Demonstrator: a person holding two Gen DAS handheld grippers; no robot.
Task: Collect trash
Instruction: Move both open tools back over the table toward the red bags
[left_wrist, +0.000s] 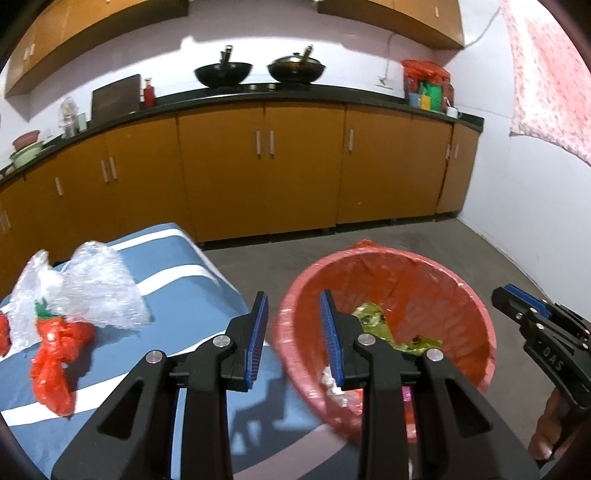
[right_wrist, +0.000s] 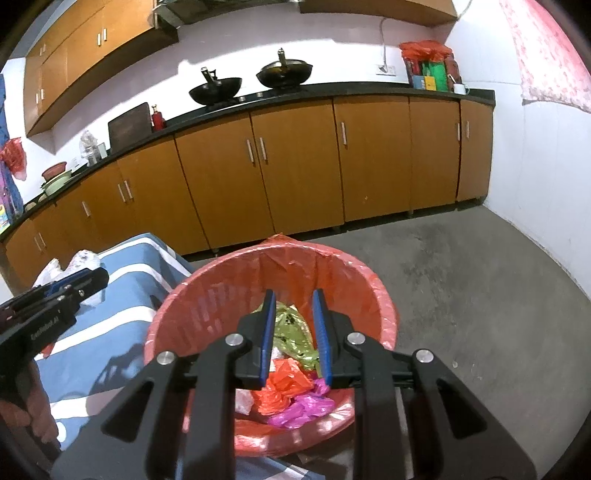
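A red basket (left_wrist: 476, 314) lined with a red bag stands on the floor beside the table. Inside lie a green wrapper (right_wrist: 295, 325), an orange bag (right_wrist: 284, 384) and a magenta bag (right_wrist: 306, 406). My left gripper (left_wrist: 295, 332) is open and empty, its gap straddling the basket's near-left rim. My right gripper (right_wrist: 293, 325) hangs open over the basket (right_wrist: 207, 280) with nothing between its pads. On the blue striped tablecloth (left_wrist: 192, 266) lie crumpled clear plastic (left_wrist: 99, 288) and a red plastic bag (left_wrist: 55, 354), left of the left gripper.
Orange floor cabinets (left_wrist: 258, 177) under a black counter run along the far wall, with two woks on top. Grey concrete floor (right_wrist: 461, 295) spreads right of the basket to a white wall. A person's hand (left_wrist: 550, 424) holds the right gripper's handle.
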